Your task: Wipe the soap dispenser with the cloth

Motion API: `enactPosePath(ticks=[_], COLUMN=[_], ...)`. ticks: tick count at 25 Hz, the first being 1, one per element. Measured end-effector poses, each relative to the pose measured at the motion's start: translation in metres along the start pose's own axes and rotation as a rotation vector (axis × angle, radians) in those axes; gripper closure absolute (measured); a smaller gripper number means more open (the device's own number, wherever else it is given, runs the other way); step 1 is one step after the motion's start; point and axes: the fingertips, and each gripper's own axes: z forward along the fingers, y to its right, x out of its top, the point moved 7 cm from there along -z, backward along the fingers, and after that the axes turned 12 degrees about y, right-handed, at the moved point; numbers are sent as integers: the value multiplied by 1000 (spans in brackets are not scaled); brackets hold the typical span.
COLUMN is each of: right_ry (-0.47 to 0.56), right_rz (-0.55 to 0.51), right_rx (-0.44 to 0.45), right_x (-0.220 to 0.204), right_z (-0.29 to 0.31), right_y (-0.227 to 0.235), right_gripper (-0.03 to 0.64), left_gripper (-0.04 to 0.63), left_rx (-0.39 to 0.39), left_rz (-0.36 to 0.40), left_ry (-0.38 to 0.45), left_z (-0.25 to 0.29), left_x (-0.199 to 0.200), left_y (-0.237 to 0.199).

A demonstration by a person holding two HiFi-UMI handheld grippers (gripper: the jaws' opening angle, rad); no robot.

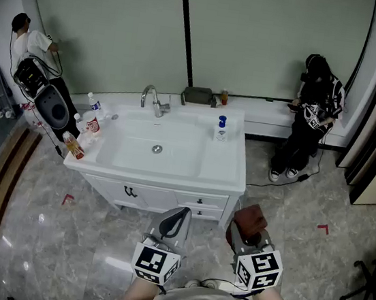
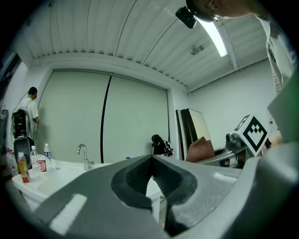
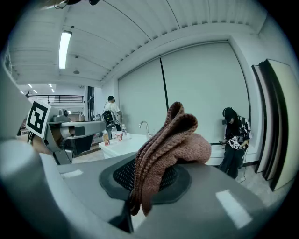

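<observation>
By the far wall on the left a person (image 1: 29,41) stands facing away. Next comes the white table (image 1: 171,176) with its sunken basin. A few bottles (image 1: 88,126) are crowded on its left edge and a faucet (image 1: 154,100) rises at the back.

In front of the table, low and well short of it, the left tongs (image 1: 176,217) are clenched tip to tip with nothing between them.

The soap dispenser (image 1: 222,128), white with a blue pump, stands upright on the table's back right corner. It is beyond both tongs and well apart from them, slightly nearer the right pair.

The right tongs (image 1: 249,228) are clamped on the cloth (image 1: 251,217), a brown knitted bundle that bulges up over the pads and hangs down between them. Farther right a person (image 1: 314,107) sits against the wall.
</observation>
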Motion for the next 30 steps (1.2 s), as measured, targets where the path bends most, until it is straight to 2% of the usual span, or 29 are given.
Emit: enactPosePath(ticks=[10, 16, 22, 30], right_ry=[4, 9, -27, -78], right_rz=[19, 50, 46, 70], right_rx=[1, -9, -2, -31], right_x=[-6, -12, -22, -35], right_z=[-2, -2, 1, 56], right_y=[13, 29, 46, 76], right_gripper=[540, 538, 538, 538], left_gripper=[595, 595, 595, 595], left_rx=[19, 40, 47, 38], left_rz=[5, -51, -1, -43], left_ry=[-1, 35, 16, -16], left_z=[4, 10, 20, 71], left_x=[-5, -10, -21, -51], left_y=[8, 6, 4, -44])
